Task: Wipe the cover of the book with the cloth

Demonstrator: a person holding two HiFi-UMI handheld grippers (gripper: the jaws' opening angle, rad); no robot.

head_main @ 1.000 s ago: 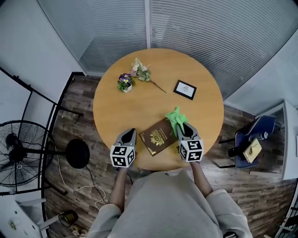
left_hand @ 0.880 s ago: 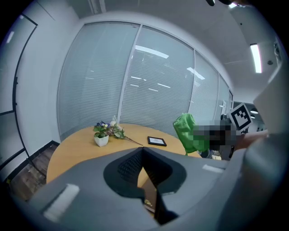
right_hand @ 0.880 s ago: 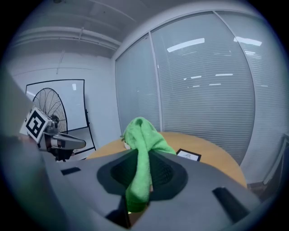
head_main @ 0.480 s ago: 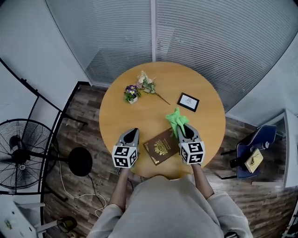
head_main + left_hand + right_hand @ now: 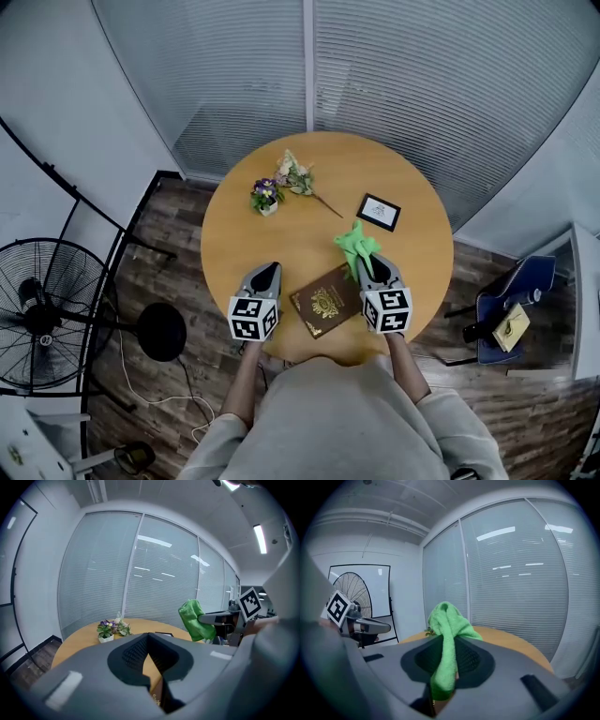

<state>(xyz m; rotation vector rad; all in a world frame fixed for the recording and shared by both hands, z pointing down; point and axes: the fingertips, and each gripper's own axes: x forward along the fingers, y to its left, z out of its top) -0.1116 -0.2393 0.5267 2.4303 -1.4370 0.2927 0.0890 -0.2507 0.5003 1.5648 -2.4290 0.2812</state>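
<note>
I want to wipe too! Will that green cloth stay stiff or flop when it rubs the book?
Probably floppy: the green cloth bunches and droops where the right gripper pinches it. It looks soft and light, so it would likely squash flat on the book, not scrape.

the table (image 5: 281, 234) is smooth pale wood with a soft sheen. the book (image 5: 325, 302) at its six o'clock edge has a matt maroon cover with shiny gold stamping. the cloth (image 5: 356, 246) is fuzzy green fabric, pinched in the matt grey plastic right gripper (image 5: 366, 264).
</note>
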